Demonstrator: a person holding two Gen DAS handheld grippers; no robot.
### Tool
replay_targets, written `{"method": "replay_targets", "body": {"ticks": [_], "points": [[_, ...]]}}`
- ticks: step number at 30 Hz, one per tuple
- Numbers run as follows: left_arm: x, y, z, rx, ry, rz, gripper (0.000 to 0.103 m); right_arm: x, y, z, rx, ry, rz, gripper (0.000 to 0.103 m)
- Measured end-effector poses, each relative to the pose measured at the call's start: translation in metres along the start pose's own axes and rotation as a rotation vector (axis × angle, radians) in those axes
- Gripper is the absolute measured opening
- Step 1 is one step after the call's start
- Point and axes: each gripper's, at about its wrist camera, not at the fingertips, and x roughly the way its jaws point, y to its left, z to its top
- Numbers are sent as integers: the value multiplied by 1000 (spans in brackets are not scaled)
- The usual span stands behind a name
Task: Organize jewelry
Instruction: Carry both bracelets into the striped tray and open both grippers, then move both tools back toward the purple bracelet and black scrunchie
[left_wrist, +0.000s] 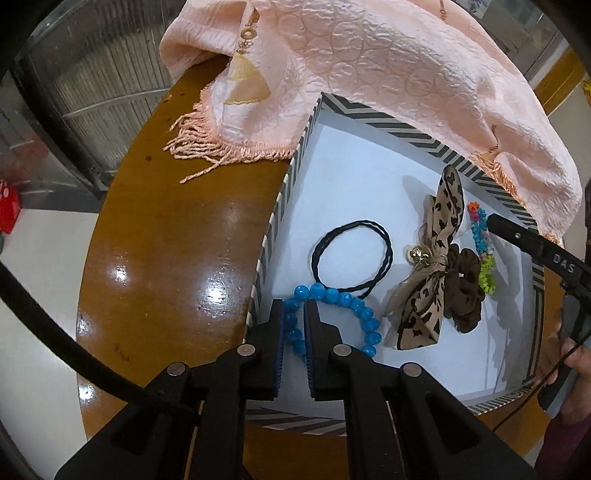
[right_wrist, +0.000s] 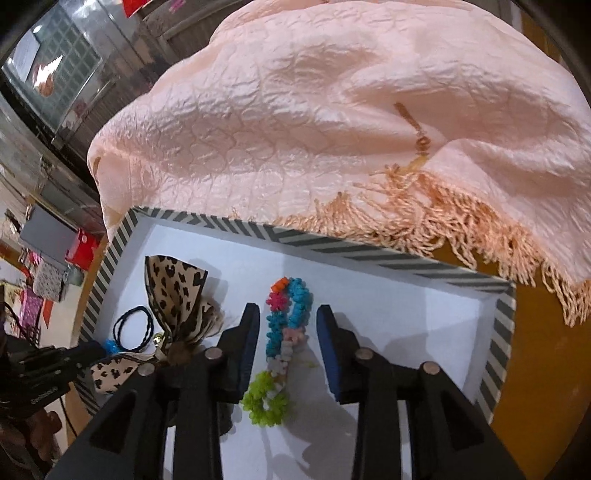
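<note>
The left tool (left_wrist: 294, 314) reaches low into the striped box (left_wrist: 373, 115) on the table (left_wrist: 166, 236), nearly closed, pinching the blue bead bracelet (left_wrist: 347, 301). The right tool (right_wrist: 286, 325) hovers wide open, straddling the colourful flower bracelet (right_wrist: 282, 343) without gripping it.

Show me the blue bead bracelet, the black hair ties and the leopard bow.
Blue bead bracelet (left_wrist: 349, 300): left wrist view, beads along its top arc.
Black hair ties (left_wrist: 320, 248): left wrist view, left side of the loop.
Leopard bow (right_wrist: 177, 291): right wrist view, upper wing.
</note>
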Motion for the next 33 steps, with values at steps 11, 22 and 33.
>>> {"method": "replay_targets", "body": {"ticks": [11, 22, 33], "points": [[-18, -9, -11, 32, -49, 35, 25, -40, -3, -21, 26, -24, 9, 46], [-53, -7, -31, 60, -119, 66, 25, -76, 25, -53, -36, -35, 20, 49], [-89, 0, -63, 84, -166, 72, 25, -112, 62, -97, -103, -50, 28, 55]]}}
